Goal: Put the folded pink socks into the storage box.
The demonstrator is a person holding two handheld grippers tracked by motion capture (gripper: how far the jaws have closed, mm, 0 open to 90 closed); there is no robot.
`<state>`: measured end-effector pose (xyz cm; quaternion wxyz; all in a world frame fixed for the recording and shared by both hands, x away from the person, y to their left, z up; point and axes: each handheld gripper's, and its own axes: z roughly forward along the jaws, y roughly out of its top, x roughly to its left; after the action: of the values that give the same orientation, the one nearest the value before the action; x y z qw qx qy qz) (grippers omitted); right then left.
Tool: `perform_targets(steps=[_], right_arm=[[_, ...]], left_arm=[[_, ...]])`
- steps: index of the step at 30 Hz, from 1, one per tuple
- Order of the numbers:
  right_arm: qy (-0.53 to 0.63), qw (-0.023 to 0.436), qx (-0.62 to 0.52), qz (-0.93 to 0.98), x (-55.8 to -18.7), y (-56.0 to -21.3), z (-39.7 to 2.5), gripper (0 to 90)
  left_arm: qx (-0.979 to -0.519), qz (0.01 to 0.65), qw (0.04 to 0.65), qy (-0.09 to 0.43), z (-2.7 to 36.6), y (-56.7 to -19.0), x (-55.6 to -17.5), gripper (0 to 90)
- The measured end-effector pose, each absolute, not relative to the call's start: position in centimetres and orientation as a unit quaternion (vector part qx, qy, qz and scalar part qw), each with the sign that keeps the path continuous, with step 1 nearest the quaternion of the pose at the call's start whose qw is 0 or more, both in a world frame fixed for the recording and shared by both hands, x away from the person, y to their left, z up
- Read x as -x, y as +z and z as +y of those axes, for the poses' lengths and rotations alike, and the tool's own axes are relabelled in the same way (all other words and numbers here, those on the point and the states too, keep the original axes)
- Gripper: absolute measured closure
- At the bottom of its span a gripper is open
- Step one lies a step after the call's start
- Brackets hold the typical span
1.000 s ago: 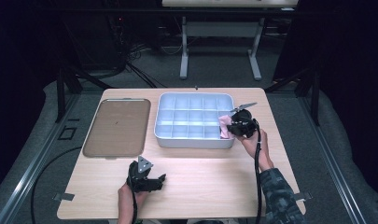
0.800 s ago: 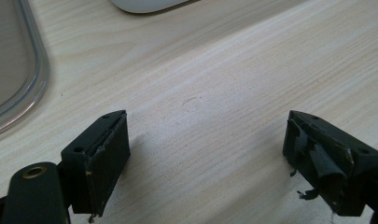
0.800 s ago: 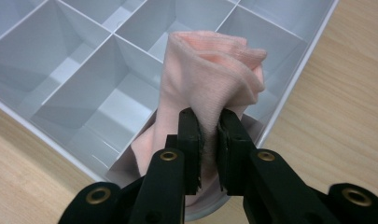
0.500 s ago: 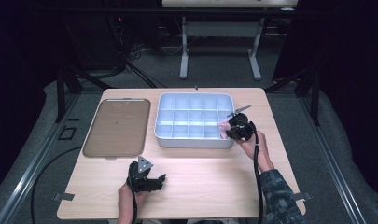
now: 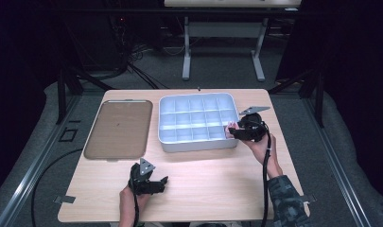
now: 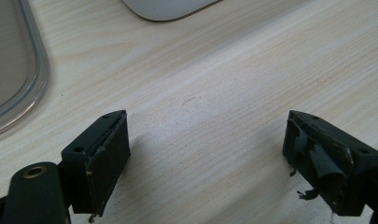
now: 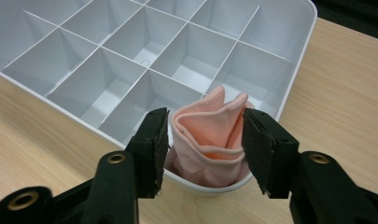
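Since 1 second ago the right gripper (image 5: 232, 132) has slid down along the right side of the divided tray (image 5: 166, 142) toward its near right corner, while the left gripper (image 6: 214, 158) has stayed low on the table (image 5: 217, 179), well short of the tray. Its 2 jaws stand wide apart over bare wood with nothing between them. At the tray, the right gripper's jaws flank a folded pink cloth (image 7: 207, 137) that stands bunched in the near right corner compartment; they press on both of its sides, so I judge it clamped, though lightly. A brown flat tray (image 5: 117, 128) lies left of the divided tray, untouched. The cloth looks light, soft and limp: it should give under the pads and may unfold or sag once released. The best hold is across the thick folded middle, not the thin upper edges, which would slip out.
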<state>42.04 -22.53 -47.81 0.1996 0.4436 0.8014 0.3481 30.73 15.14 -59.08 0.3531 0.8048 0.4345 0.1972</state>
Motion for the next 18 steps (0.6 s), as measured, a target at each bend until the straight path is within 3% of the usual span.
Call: perform_targets(steps=[10, 13, 18], right_arm=[[0.322, 0.162, -0.457, 0.813, -43.4, -49.6, -22.4, 64.2], [0.326, 0.147, -0.46, 0.813, -43.4, -50.1, -22.5, 71.6], [0.328, 0.141, -0.457, 0.815, -43.1, -49.9, -22.4, 74.5]], left_arm=[[-0.806, 0.433, 0.352, 0.199, 15.1, -59.1, -30.7, 14.8], [-0.806, 0.433, 0.352, 0.199, 15.1, -59.1, -30.7, 14.8], [-0.805, 0.434, 0.352, 0.199, 15.1, -59.1, -30.7, 14.8]])
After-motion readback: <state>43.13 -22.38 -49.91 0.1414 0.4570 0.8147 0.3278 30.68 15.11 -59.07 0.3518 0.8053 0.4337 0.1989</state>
